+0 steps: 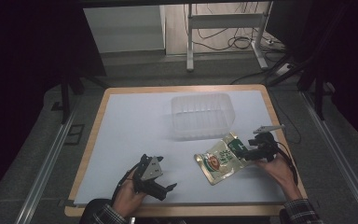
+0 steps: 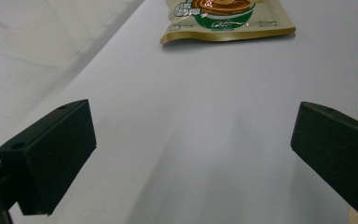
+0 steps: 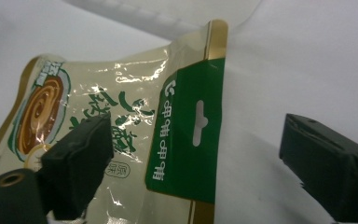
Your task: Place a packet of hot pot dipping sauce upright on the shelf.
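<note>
Snack pouch (image 1: 220,159) lies flat on white table sheet (image 1: 135,130), right of centre, just in front of clear plastic tub (image 1: 201,115). Right gripper (image 1: 253,148) sits at pouch's green header end, 2 jaws spread either side of that edge, not yet pinching. Left gripper (image 1: 165,190) rests near front edge, well apart from pouch, jaws wide, nothing between.

Clear plastic tub (image 1: 202,115) at far centre of white mat (image 1: 135,135); wooden table edge (image 1: 93,135) around.
</note>
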The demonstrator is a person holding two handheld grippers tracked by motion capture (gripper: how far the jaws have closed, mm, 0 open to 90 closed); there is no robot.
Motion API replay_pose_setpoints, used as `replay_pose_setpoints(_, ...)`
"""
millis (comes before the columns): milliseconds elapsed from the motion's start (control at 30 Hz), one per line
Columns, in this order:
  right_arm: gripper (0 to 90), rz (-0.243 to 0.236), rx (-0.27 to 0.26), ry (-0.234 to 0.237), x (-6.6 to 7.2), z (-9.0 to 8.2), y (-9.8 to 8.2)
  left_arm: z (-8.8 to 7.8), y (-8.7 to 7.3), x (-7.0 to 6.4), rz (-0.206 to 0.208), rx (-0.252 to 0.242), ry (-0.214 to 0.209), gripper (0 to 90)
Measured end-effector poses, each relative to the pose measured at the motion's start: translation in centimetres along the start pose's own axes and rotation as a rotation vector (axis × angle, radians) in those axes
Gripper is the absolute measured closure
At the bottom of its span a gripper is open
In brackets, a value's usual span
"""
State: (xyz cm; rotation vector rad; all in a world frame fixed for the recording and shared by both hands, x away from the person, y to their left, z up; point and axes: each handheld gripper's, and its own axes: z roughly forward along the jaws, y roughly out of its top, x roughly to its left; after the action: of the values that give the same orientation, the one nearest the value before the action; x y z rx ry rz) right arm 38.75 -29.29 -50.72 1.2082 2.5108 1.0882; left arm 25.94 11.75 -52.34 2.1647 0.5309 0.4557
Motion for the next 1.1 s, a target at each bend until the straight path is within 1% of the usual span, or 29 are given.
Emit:
replay_pose_setpoints(67, 17.8, -0.011, 0.015, -0.004, 0.0, 0.4, 0.2, 0.0, 0.0, 0.0, 0.000, 0.001, -0.001, 0.0)
replay_pose_setpoints(167, 25.2, -0.019, 0.029, 0.008, 0.1, 0.8, 0.5, 0.0, 0.0, 0.0, 0.001, 0.003, -0.001, 0.0)
replay_pose_setpoints(267, 32.6, -0.043, 0.046, 0.013, 0.2, 1.1, 0.8, 0.0, 0.0, 0.0, 0.003, 0.004, 0.000, 0.0)
replay_pose_setpoints(400, 42.9, -0.063, 0.057, 0.025, 0.7, 1.4, 1.1, 0.1, 0.0, -0.1, 0.005, 0.006, 0.000, 0.0)
replay_pose_setpoints(433, 44.0, -0.072, 0.059, 0.028, 0.9, 1.4, 1.2, 0.1, 0.0, -0.1, 0.005, 0.006, 0.000, 0.0)
replay_pose_setpoints(533, 48.4, -0.093, 0.075, 0.021, 1.3, 1.6, 1.4, 0.1, 0.0, -0.1, 0.006, 0.006, 0.001, 0.0)
replay_pose_setpoints(667, 58.9, -0.112, 0.081, 0.010, 1.6, 1.6, 1.4, 0.1, 0.0, -0.1, 0.008, 0.008, 0.002, 0.0)
replay_pose_setpoints(700, 63.2, -0.110, 0.086, 0.010, 1.6, 1.6, 1.4, 0.1, 0.0, -0.1, 0.008, 0.009, 0.001, 0.0)
replay_pose_setpoints(733, 65.1, -0.107, 0.100, 0.028, 1.6, 1.7, 1.3, 0.1, 0.0, -0.1, 0.009, 0.010, 0.001, 0.0)
replay_pose_setpoints(767, 67.2, -0.108, 0.116, 0.031, 1.7, 1.9, 1.2, 0.1, 0.0, -0.1, 0.013, 0.012, 0.002, 0.0)
replay_pose_setpoints(800, 72.5, -0.106, 0.111, 0.015, 1.8, 1.9, 1.2, 0.1, 0.0, -0.1, 0.014, 0.012, 0.002, 0.0)
replay_pose_setpoints(833, 77.0, -0.108, 0.119, 0.016, 1.9, 1.9, 1.3, 0.1, 0.0, -0.1, 0.014, 0.013, 0.002, 0.0)
replay_pose_setpoints(900, 86.0, -0.105, 0.116, 0.016, 2.1, 1.8, 1.3, 0.1, 0.0, -0.1, 0.014, 0.013, 0.002, 0.0)
replay_pose_setpoints(967, 88.2, -0.096, 0.115, 0.015, 2.2, 1.7, 1.4, 0.1, 0.0, -0.1, 0.016, 0.015, 0.003, 0.0)
replay_pose_setpoints(1100, 88.7, -0.088, 0.118, 0.004, 2.5, 1.6, 1.5, 0.1, 0.0, -0.2, 0.020, 0.016, 0.003, 0.0)
